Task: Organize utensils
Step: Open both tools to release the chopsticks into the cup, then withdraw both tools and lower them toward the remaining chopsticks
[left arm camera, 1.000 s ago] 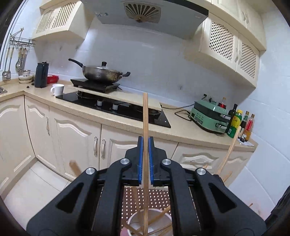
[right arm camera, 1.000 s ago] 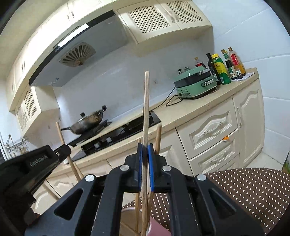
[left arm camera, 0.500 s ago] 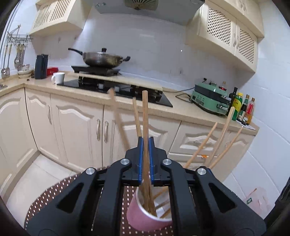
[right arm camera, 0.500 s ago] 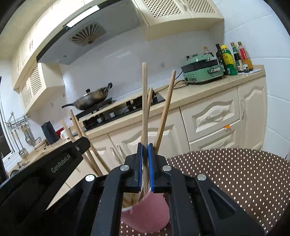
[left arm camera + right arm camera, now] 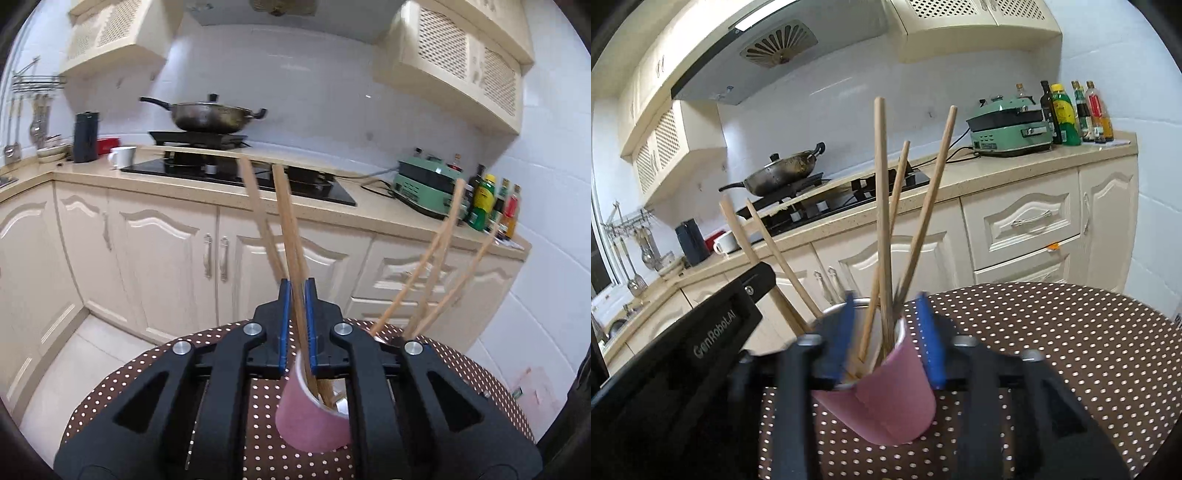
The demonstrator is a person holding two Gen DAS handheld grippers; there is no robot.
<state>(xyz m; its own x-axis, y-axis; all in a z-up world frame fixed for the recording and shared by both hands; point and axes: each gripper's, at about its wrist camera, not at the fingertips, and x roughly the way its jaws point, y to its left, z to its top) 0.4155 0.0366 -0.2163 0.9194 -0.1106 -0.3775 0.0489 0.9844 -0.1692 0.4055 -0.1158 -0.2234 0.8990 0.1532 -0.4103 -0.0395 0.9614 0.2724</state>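
Kitchen: chopstick point(image 5: 881, 206) stands free between opening jaws.

Both tools have come down from above the pink cup point(image 5: 886, 391) to its rim. Right tool point(image 5: 886, 332): jaws, clamped on an upright chopstick point(image 5: 881, 206) a second ago, are now opening; the stick stands free in the cup between the blue pads point(image 5: 929, 339), which are motion-blurred. Left tool point(image 5: 295, 325): jaws slightly parted, its chopstick point(image 5: 291, 251) now tilted and its lower end inside the cup. More of the dotted counter point(image 5: 1052, 332) now shows.
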